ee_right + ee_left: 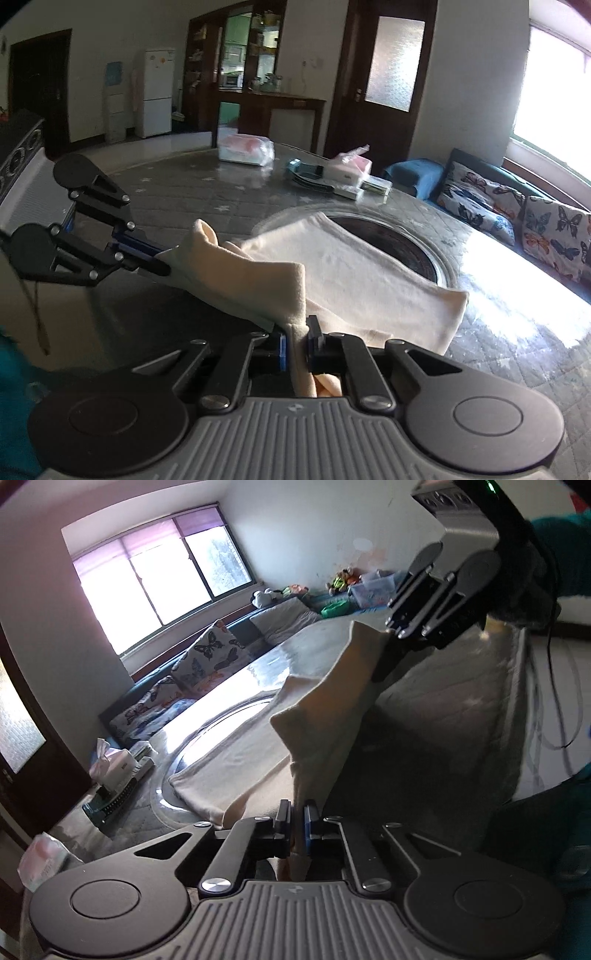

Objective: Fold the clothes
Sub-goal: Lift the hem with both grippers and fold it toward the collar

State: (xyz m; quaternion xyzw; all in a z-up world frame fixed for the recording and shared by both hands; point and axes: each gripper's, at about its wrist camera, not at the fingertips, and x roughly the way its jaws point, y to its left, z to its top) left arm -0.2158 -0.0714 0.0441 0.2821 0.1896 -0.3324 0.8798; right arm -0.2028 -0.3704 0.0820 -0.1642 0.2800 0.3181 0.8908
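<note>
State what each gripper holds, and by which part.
Both hold the cream garment. The left gripper and right gripper each pinch a bunched bit of its near edge, lifted off the table.

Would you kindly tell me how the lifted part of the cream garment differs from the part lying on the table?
The lifted edge hangs bunched and creased between the left gripper and right gripper; the resting part lies spread and fairly smooth on the table. The lifted edge sits in shade, the resting part catches window light. Both are the same cream fabric.
</note>
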